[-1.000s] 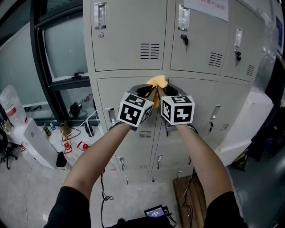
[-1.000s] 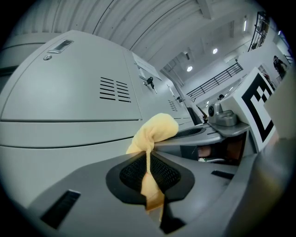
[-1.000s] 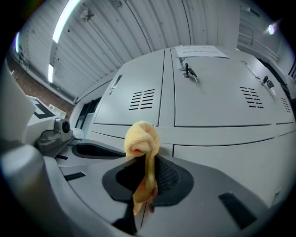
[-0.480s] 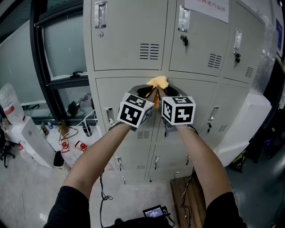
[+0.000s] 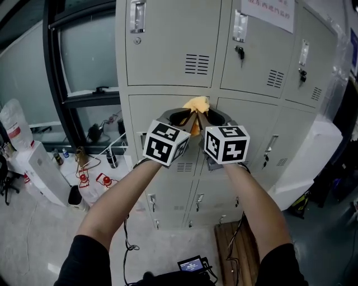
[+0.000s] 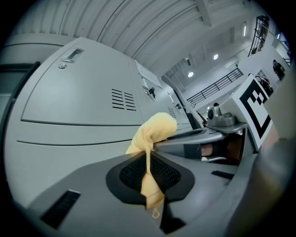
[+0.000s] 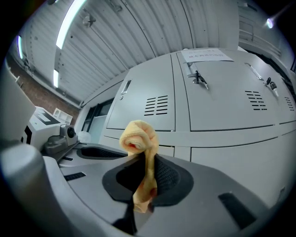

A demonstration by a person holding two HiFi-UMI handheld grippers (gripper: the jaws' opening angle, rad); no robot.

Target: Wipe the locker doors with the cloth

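A bunched yellow cloth is pinched between both grippers, held side by side in front of the grey lockers. My left gripper is shut on one end of the cloth, which pokes out past its jaws. My right gripper is shut on the other end of the cloth. The cloth's top sits at the seam between the upper doors and the middle row of doors. Whether it touches the metal I cannot tell.
The locker doors carry vents, latches and keys; a paper notice is stuck top right. A window with a dark frame stands left. Bottles, cables and a white box lie on the floor left; a wooden stool below.
Both grippers stayed together on the cloth. The view shifted slightly, so the lockers now appear a little further right and lower; the cloth stays at the same seam.
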